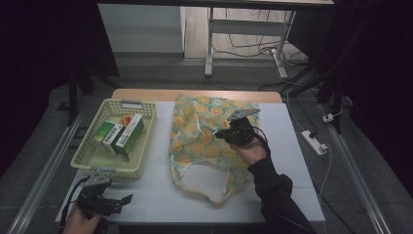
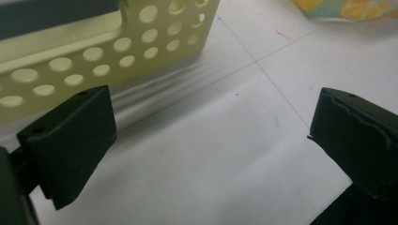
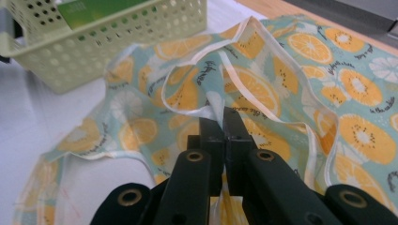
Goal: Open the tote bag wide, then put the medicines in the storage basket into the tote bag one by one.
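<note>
I hold my right gripper (image 3: 224,123) clamped on the rim of the fruit-print bag (image 1: 204,141), at 3 o'clock from the basket (image 1: 90,146); apparently light, limp fabric, best pinched at its hemmed edge.

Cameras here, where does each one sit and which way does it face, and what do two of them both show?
High view: above the person's side, looking forward and down on the table; forearms, left gripper, right gripper.
Left gripper view: low, along open jaws at bare tabletop beside the basket.
Right gripper view: along jaws shut on the orange-print bag, basket behind.
Shared: both gripper views show the basket and the bag.
</note>
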A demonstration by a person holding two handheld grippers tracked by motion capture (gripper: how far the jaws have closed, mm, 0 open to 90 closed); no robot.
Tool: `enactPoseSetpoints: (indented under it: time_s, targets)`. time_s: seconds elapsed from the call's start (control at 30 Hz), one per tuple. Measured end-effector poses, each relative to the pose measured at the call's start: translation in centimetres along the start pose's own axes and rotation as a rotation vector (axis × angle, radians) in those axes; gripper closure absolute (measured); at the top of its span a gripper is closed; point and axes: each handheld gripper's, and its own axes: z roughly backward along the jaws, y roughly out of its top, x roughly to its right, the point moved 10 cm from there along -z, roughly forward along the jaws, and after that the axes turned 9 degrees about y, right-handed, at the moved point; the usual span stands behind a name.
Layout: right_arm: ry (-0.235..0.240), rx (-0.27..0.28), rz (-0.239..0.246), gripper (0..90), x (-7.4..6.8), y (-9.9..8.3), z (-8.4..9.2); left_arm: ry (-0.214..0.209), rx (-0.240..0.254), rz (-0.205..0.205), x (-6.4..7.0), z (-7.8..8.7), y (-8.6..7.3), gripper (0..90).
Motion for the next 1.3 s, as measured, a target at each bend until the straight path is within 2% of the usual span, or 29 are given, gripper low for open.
enactPoseSetpoints:
  time_s: [0.2, 0.77, 1.3]
  targets:
    - [0.005, 0.02, 0.022, 89.8, -0.9, 1.4, 0.7, 0.001, 0.002, 0.006, 0.0, 0.0, 0.0, 1.1]
    - [-0.009, 0.046, 0.063, 89.7, -2.2, 3.7, 1.8, -0.005, 0.004, 0.015, -0.1, 0.0, 0.0, 0.6]
    - [-0.01, 0.039, 0.074, 89.7, -2.0, 3.2, 1.5, -0.012, 0.01, 0.041, -0.3, 0.1, 0.1, 0.0]
